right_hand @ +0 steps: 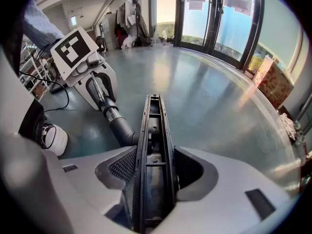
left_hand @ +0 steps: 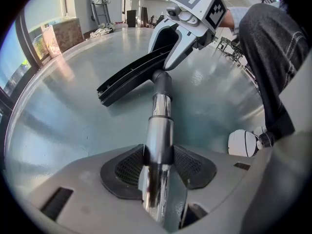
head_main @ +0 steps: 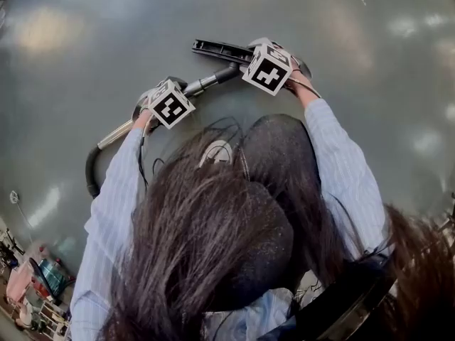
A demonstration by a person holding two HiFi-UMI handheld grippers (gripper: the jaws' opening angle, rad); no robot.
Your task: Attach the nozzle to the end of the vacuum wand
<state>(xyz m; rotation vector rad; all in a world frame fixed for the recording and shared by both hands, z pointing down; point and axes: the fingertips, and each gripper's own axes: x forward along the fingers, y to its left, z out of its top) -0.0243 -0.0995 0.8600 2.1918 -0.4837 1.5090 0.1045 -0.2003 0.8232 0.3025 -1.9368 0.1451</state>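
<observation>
A chrome vacuum wand [left_hand: 158,130] runs up between the pads of my left gripper [left_hand: 158,165], which is shut on it. The wand's dark end [left_hand: 162,83] meets the long black nozzle [left_hand: 129,78] at its neck; how deep it sits is hidden. My right gripper [right_hand: 153,172] is shut on the nozzle [right_hand: 154,130], whose ribbed open underside faces the camera. In the head view both marker cubes hang over the floor beyond the person's head, the left gripper [head_main: 169,105] on the wand [head_main: 206,84] and the right gripper [head_main: 269,68] on the nozzle [head_main: 217,48].
A black hose [head_main: 91,172] curves back from the wand's rear. The person's white shoe [left_hand: 246,143] and denim-clad leg [left_hand: 273,43] are close on the right. Cables [right_hand: 29,77] trail on the grey floor. A cardboard box [right_hand: 273,79] stands by glass doors.
</observation>
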